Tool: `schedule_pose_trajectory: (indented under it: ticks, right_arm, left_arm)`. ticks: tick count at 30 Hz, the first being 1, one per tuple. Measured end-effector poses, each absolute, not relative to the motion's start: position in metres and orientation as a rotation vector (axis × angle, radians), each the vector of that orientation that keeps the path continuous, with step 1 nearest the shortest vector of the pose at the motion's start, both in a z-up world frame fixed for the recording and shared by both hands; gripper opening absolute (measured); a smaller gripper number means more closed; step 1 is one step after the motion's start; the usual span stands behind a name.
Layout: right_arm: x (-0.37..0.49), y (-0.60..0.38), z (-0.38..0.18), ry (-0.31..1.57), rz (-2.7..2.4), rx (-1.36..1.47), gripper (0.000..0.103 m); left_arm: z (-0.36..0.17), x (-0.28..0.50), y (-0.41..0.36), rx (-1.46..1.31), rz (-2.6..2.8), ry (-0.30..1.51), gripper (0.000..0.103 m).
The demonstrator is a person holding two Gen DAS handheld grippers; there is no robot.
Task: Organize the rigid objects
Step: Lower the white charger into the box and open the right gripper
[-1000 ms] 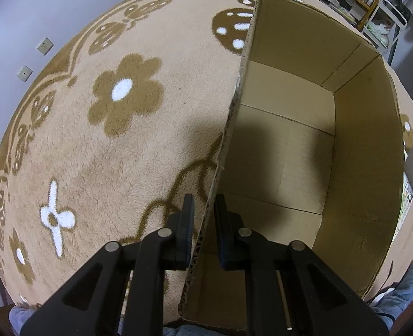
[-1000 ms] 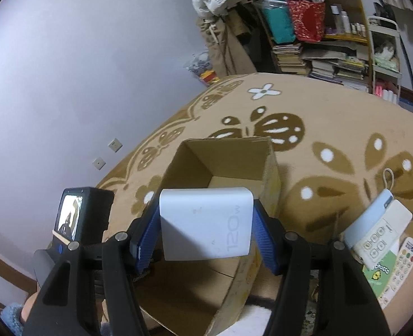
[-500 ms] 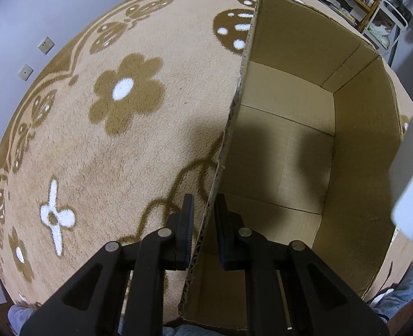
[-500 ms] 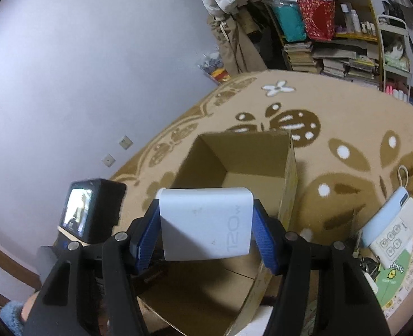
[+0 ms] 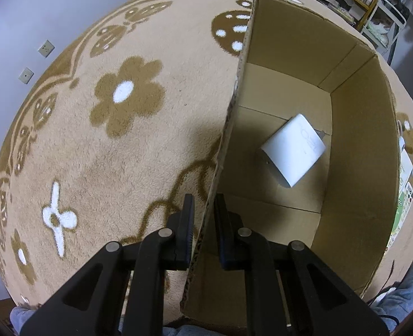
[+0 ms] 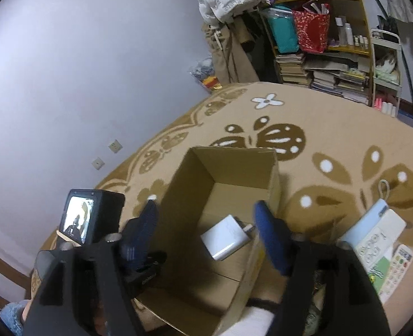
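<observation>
— Left claw (image 5: 204, 200)?

— Narrow, pinched on the left wall of the box (image 5: 360, 168): one finger outside over the carpet (image 5: 108, 154), one inside. Aimed steeply down. Best kept exactly so, to steady the box for each drop.

— And the charger (image 5: 293, 151)?

— Ahead and to the right of that claw, flat on the box floor, prongs toward the far right corner. Touched by neither claw.

— Right claw (image 6: 205, 205)?

— Wide. Jaws just opened, with nothing between the pads. Hovering over the near end of the box, with the charger below and a little ahead.

— Release done, then?

— Looks so. Seemingly time to back out and fetch the next piece.

— How to do that cleanly?

— Lift straight up first. Right finger close over the right wall, so no sideways swing until clear of the rim. Otherwise a likely knock on the cardboard and a tug against the left pinch.

— Then?

— Swing right. Power bank (image 6: 374, 215) and remote (image 6: 380, 240) just right of the claw, outside the box, side by side on the carpet. Stay wide on the way down, straddle one piece only across its narrow side, and close firmly. Hard smooth shells, likely to slip under a light pinch.
</observation>
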State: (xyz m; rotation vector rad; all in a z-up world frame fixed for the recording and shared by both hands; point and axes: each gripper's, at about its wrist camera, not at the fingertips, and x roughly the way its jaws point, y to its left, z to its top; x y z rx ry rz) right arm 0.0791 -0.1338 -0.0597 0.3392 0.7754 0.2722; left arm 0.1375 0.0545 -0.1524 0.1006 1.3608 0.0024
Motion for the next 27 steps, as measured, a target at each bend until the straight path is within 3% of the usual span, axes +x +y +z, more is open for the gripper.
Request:
schedule_pose_trajectory:
  ticks: [6, 27]
  right_arm:
    - [0.076, -0.138, -0.057, 0.765, 0.195, 0.283, 0.103]
    - [0.055, -0.185, -0.065, 0.797, -0.004, 0.214, 0.103]
  left_arm:
    - [-0.152, 0.136, 0.053, 0.103, 0.003, 1.361, 0.013]
    - [-0.153, 0.137, 0.053, 0.11, -0.004, 1.356, 0.013]
